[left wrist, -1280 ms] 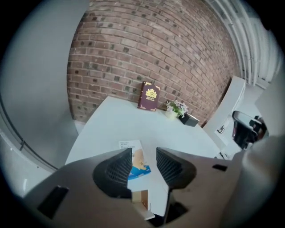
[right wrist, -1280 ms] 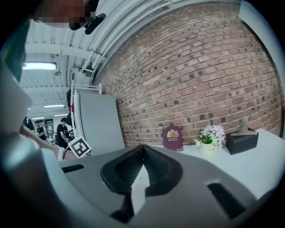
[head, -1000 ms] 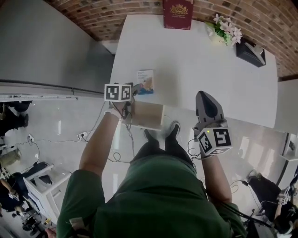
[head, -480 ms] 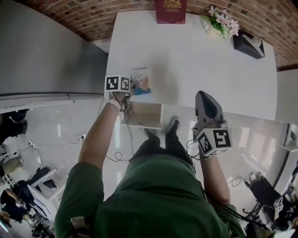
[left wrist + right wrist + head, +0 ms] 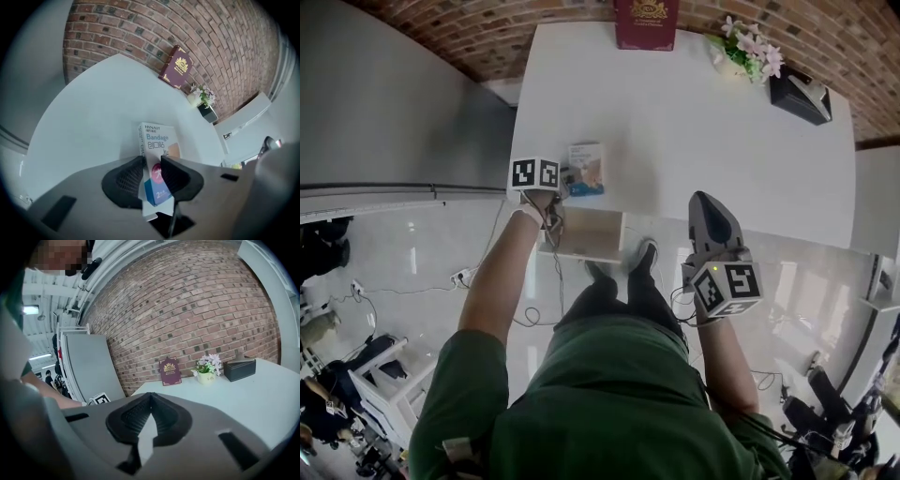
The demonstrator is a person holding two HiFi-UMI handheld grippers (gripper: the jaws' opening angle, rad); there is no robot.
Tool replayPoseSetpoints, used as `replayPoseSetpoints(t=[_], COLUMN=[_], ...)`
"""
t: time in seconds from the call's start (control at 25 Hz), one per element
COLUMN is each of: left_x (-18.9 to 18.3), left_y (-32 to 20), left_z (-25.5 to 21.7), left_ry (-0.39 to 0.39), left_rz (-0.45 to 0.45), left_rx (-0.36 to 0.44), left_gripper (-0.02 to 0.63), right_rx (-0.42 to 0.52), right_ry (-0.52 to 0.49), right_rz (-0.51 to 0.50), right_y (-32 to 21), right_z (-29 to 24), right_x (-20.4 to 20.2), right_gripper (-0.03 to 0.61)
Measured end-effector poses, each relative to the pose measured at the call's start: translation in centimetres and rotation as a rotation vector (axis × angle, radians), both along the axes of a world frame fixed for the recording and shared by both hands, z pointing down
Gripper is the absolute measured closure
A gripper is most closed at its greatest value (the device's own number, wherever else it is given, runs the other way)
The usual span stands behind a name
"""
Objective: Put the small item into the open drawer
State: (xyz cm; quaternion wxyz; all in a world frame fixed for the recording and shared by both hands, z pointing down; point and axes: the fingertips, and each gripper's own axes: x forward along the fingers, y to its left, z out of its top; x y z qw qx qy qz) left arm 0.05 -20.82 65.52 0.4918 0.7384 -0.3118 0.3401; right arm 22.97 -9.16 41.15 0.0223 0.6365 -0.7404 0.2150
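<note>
Zero delivered so far, judging from layout: only working on pickup stage.

Closing L tongs (image 5: 152,171) round bandage box (image 5: 586,169), w/ box sitting between pads and, as far as L gripper view is showing, touching both. Gripping it approx. at near end, w/ printed face looking up and far end pointing twd back of table (image 5: 694,122). Finding box near table's front-left corner, just by front edge. Not seeing it lifted off surface yet, or at least not making out any gap underneath.

Holding R tongs (image 5: 150,401) idle off table's front edge, to right of drawer (image 5: 591,234): jaws meeting at tips, gripping nothing.

Noting drawer pulled out under front edge, just nearside of box, w/ bare wooden bottom showing and no contents.

Leaving to do, prob.: firming grip, lifting box clear of surface, carrying it back over front edge, lowering into drawer, letting go. Expecting short, easy transfer, given drawer lying just beside box. Watching for box tipping or slipping if pinched only at one end.

Ignoring rest: red book (image 5: 645,21), flowers (image 5: 748,52) and black holder (image 5: 802,94) lining up along back edge, well apart from action.
</note>
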Motion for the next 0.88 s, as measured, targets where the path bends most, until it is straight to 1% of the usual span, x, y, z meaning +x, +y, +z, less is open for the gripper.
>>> replayPoseSetpoints(t=[0.2, 0.28, 0.4, 0.6, 0.88], left_x=[0.0, -0.3, -0.9, -1.7, -2.8], left_y=[1.5, 1.8, 2.8, 4.1, 5.4], left_z=[-0.2, -0.4, -0.4, -1.0, -2.4], left_ry=[0.052, 0.074, 0.091, 0.141, 0.144], left_rz=[-0.013, -0.027, -0.034, -0.060, -0.056], left_rx=[-0.003, 0.009, 0.014, 0.030, 0.099], left_gripper=[0.533, 0.575, 0.578, 0.586, 0.592], right_rx=[-0.008, -0.010, -0.017, -0.029, -0.044], right_ry=[-0.019, -0.026, -0.037, -0.048, -0.058], right_rz=[-0.033, -0.048, -0.072, -0.114, -0.161], right_y=[-0.5, -0.6, -0.7, -0.8, -0.8], right_z=[0.4, 0.6, 0.8, 1.1, 1.7], right_x=[-1.2, -1.7, -2.7, -4.7, -6.7], right_gripper=[0.575, 0.575, 0.575, 0.575, 0.575])
